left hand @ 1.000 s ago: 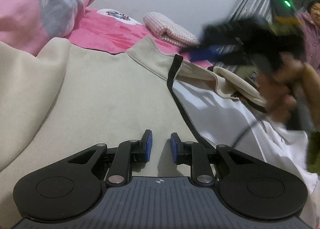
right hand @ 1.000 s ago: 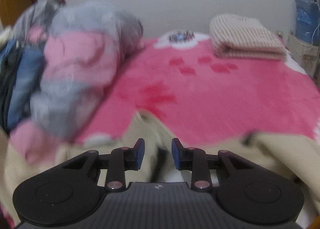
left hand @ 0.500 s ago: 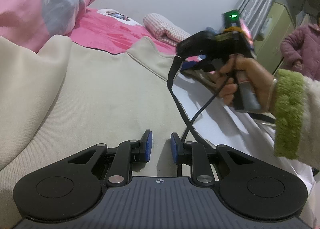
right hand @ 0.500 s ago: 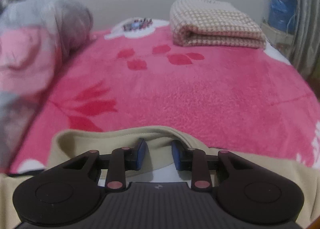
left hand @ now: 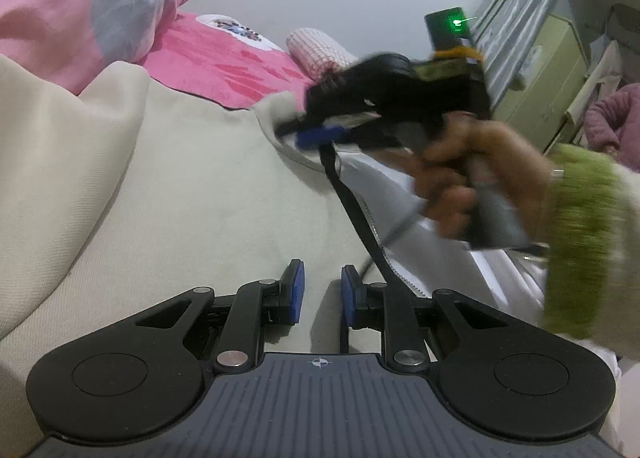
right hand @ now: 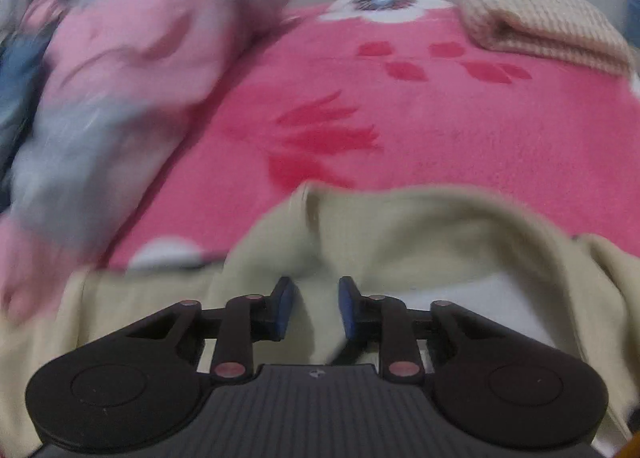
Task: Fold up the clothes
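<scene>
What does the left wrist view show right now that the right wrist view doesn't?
Only the left wrist view: the right gripper from outside, at the collar, its jaws closing; the hand gripping it, with a green fuzzy cuff; the jacket's black zipper edge and white lining; the curtain.

Only the right wrist view: the collar's curved rim close up, with fabric between the right gripper's pads.

Both: the beige jacket, pink blanket, checked folded cloth and pink-grey quilt.
</scene>
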Motion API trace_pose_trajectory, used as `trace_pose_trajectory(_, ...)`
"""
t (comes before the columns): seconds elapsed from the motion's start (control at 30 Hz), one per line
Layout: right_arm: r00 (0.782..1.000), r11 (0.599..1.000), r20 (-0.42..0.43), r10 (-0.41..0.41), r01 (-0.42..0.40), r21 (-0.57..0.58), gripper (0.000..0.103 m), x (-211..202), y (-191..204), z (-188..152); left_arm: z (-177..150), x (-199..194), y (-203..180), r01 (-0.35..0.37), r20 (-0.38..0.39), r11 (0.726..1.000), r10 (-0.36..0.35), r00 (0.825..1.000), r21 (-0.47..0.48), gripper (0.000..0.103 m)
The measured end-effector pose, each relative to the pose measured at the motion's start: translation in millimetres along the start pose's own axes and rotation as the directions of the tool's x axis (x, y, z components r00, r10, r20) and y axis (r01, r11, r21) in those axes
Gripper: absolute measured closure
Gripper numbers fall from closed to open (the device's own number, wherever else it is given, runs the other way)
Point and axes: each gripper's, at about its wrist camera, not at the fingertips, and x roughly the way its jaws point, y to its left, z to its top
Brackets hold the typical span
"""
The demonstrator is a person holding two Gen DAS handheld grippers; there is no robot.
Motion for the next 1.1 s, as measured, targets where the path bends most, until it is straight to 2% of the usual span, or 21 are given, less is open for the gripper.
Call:
trace_pose_trajectory(0.07,0.999,0.999,0.028,-0.036,0.036,0.010,0.074,8.7,1.2,9.2,0.2,-0.3,1.8,0.007,0.001,1.000,-0.007,1.000,-0.009,0.082)
trace_pose_trajectory(0.17,0.999,0.997,0.041,-0.035,0.032,0.069,0.074,4.9,-2.0,11.0,0.2,-1.6,5.1,0.024,0.005,0.999,-0.024,1.000,-0.028,0.082)
trace_pose_trajectory(0.27,0.991,0.991,0.104,-0.082,0.071,0.111,0.073,-25.9,-9.3,8.0,0.9,-4.3,13.7,0.068,0.013,0.994,-0.067,0.998,-0.083,0.082)
trace_pose_trajectory(0.37,0.976,0.982,0.198,-0.091,0.055,0.181,0.072,-76.8,-28.3,-3.6,4.1,-6.3,21.8,0.106,0.009,0.983,-0.106,0.994,-0.151,0.081)
trace_pose_trajectory(0.53,0.949,0.969,0.315,-0.030,-0.050,0.243,0.072,-178.4,-41.3,-34.7,8.3,-11.1,19.7,0.080,-0.031,0.979,-0.087,0.996,-0.186,0.079)
trace_pose_trajectory(0.57,0.941,0.964,0.339,-0.003,-0.087,0.251,0.071,-199.0,-41.2,-44.3,8.9,-14.2,18.2,0.066,-0.035,0.979,-0.074,0.997,-0.193,0.075)
trace_pose_trajectory(0.63,0.917,0.949,0.395,0.056,-0.172,0.264,0.071,-239.7,-39.3,-64.7,11.4,-24.0,13.5,0.031,-0.036,0.977,-0.039,0.999,-0.210,0.069)
trace_pose_trajectory(0.67,0.896,0.933,0.434,0.095,-0.232,0.274,0.068,-258.3,-39.2,-77.2,14.6,-27.3,11.2,-0.002,-0.043,0.977,-0.007,0.999,-0.214,0.067)
trace_pose_trajectory(0.77,0.801,0.834,0.563,0.201,-0.442,0.331,0.064,-301.8,-43.3,-124.3,19.2,-41.2,3.5,-0.078,-0.051,0.973,0.069,0.996,-0.217,0.066)
trace_pose_trajectory(0.83,0.736,0.736,0.633,0.240,-0.563,0.376,0.064,-316.1,-45.8,-158.1,19.3,-60.8,-1.8,-0.097,-0.028,0.970,0.093,0.995,-0.225,0.066)
trace_pose_trajectory(0.93,0.664,0.609,0.694,0.279,-0.681,0.406,0.064,-320.5,-42.1,-200.2,19.5,-94.8,-9.6,-0.099,0.020,0.966,0.106,0.994,-0.240,0.062)
trace_pose_trajectory(1.03,0.595,0.405,0.719,0.359,-0.794,0.454,0.060,-299.8,-36.1,-236.3,16.1,-132.5,-8.6,-0.092,0.062,0.954,0.114,0.992,-0.285,0.060)
trace_pose_trajectory(1.1,0.606,0.348,0.685,0.405,-0.795,0.497,0.059,-278.6,-30.4,-248.9,13.1,-156.5,-7.9,-0.112,0.074,0.946,0.140,0.987,-0.305,0.058)
